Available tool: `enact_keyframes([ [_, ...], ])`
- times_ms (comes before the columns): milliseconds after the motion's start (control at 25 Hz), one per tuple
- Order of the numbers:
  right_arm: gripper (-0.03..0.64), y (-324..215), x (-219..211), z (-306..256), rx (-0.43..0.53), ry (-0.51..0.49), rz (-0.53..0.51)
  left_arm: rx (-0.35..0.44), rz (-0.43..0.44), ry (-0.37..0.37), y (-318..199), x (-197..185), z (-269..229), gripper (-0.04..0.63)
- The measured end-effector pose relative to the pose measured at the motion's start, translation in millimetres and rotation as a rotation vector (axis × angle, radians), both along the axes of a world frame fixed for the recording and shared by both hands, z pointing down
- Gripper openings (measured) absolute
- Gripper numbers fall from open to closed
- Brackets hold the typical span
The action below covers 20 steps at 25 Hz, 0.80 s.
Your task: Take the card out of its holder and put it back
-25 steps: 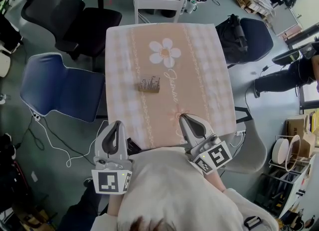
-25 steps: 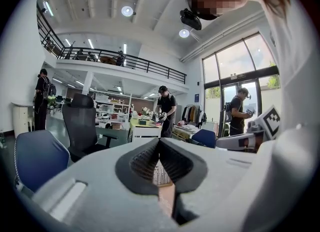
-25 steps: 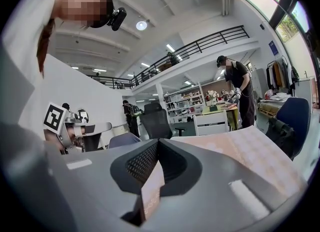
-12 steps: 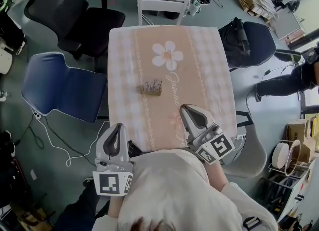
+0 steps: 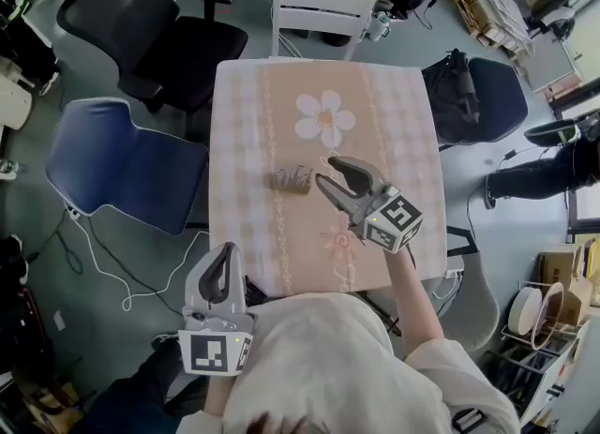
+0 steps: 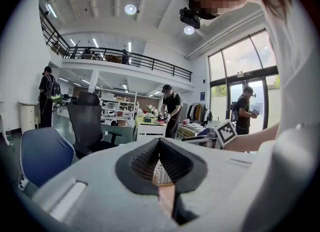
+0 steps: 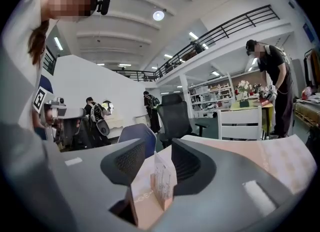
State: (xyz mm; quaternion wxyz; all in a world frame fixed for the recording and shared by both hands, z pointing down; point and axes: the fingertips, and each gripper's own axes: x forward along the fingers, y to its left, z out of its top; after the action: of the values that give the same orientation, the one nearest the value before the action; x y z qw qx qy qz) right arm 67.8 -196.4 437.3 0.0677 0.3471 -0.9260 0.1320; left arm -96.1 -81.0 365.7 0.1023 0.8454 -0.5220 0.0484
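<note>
A white printed card stands upright in a small wooden holder near the middle of the pink checked table. My right gripper hovers over the table, its fingertips just right of the holder. Its jaws are opening. In the right gripper view the card and holder stand ahead between the jaws, which do not touch them. My left gripper hangs off the table's near edge with its tips together and nothing in it. In the left gripper view the card shows far off through the gap in the jaws.
Around the table stand a blue chair at the left, a black office chair at the far left, a white chair at the far end and a dark chair at the right. A person's legs reach in from the right.
My right gripper has moved from the near table edge forward and left to just beside the holder, and its jaws have parted. The left gripper has stayed where it was.
</note>
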Motion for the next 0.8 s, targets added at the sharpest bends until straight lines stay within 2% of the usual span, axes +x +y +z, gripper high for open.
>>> enact_keyframes([
  [400,0.184,-30,-24,80,-0.146,0.001,-0.185,-0.033,-0.039,-0.005,-15,-2,6,0.000],
  [760,0.047,-25,-35,97,-0.173,-0.008,-0.246,-0.052,-0.053,-0.006,-21,-2,13,0.000],
  [800,0.048,-25,-35,97,-0.171,-0.008,-0.246,-0.052,-0.053,-0.006,-21,-2,13,0.000],
])
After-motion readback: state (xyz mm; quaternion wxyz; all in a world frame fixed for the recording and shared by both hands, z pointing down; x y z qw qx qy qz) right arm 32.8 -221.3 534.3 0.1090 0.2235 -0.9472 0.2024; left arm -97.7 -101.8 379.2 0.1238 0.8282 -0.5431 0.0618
